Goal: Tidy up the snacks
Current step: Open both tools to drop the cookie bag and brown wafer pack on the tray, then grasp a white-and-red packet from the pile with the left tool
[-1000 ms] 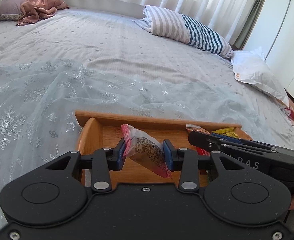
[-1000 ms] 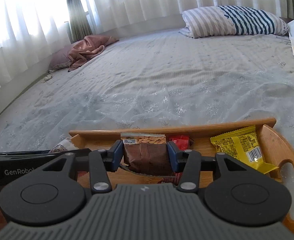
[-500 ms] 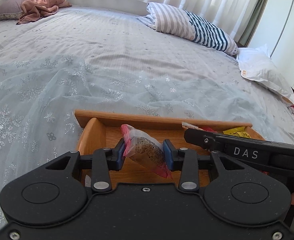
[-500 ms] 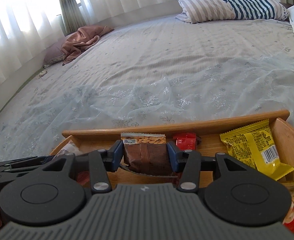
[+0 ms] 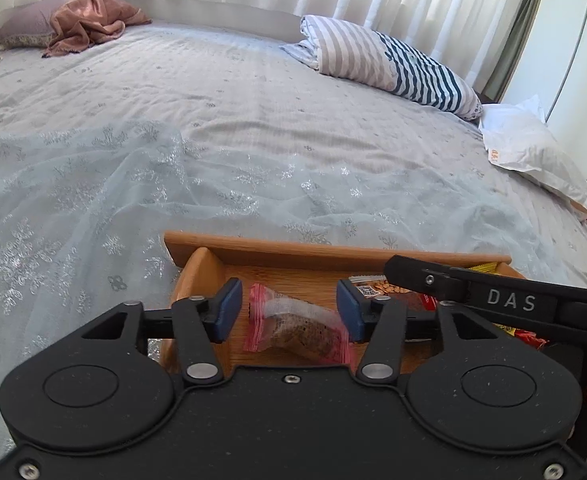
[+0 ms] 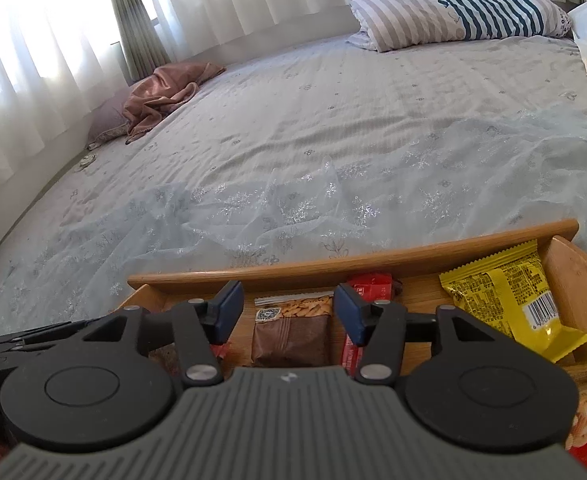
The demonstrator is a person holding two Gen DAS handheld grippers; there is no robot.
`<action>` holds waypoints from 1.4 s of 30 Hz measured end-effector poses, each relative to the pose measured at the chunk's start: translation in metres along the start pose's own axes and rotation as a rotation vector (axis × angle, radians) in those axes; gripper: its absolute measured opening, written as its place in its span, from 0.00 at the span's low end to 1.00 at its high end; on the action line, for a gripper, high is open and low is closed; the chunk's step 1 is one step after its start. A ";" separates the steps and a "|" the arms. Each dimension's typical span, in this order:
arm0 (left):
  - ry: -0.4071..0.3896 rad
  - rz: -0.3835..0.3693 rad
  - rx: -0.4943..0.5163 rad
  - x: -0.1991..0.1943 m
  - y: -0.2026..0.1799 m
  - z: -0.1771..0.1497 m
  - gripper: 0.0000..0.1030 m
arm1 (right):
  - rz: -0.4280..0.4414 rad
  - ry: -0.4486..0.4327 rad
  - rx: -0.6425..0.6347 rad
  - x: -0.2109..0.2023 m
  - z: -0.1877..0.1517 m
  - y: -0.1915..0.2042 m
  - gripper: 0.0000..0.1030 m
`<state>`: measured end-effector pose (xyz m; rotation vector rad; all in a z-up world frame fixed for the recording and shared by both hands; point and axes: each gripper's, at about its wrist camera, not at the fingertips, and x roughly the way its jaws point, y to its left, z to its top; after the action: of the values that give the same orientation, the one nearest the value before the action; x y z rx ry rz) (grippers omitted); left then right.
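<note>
Both grippers' jaws, clamped on snacks a second ago, are opening and now stand clear of their packets. On the bed (image 5: 253, 128), the wooden tray (image 6: 333, 266) holds both: the brown snack packet (image 6: 291, 336) lies between the right gripper (image 6: 289, 312) pads, and the smaller pink-edged snack packet (image 5: 297, 328) lies loose between the left gripper (image 5: 289, 308) pads.

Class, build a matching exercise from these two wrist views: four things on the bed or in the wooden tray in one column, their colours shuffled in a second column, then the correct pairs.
Things
1. Pillow
2. Barcoded packet
3. Crumpled cloth
4. Packet between the left gripper's fingers

Colours
A. yellow
B. clear with pink edges
C. striped grey, white and blue
D. dusty pink

Pairs: 1-C, 2-A, 3-D, 4-B
</note>
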<state>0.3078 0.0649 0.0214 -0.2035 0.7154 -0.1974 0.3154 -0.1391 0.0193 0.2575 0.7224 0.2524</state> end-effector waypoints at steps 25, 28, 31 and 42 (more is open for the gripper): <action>-0.097 -0.006 0.077 -0.102 -0.031 -0.030 0.94 | -0.005 -0.127 -0.155 -0.103 -0.028 0.005 0.89; -0.107 -0.021 0.079 -0.119 -0.037 -0.040 0.94 | -0.004 -0.143 -0.183 -0.118 -0.040 0.007 0.92; -0.117 -0.039 0.069 -0.135 -0.040 -0.051 0.96 | -0.005 -0.158 -0.207 -0.131 -0.051 0.009 0.95; -0.156 0.009 0.086 -0.184 -0.051 -0.105 0.98 | -0.031 -0.207 -0.286 -0.165 -0.094 0.015 1.00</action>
<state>0.0961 0.0496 0.0722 -0.1323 0.5515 -0.2012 0.1309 -0.1633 0.0578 -0.0003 0.4777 0.2916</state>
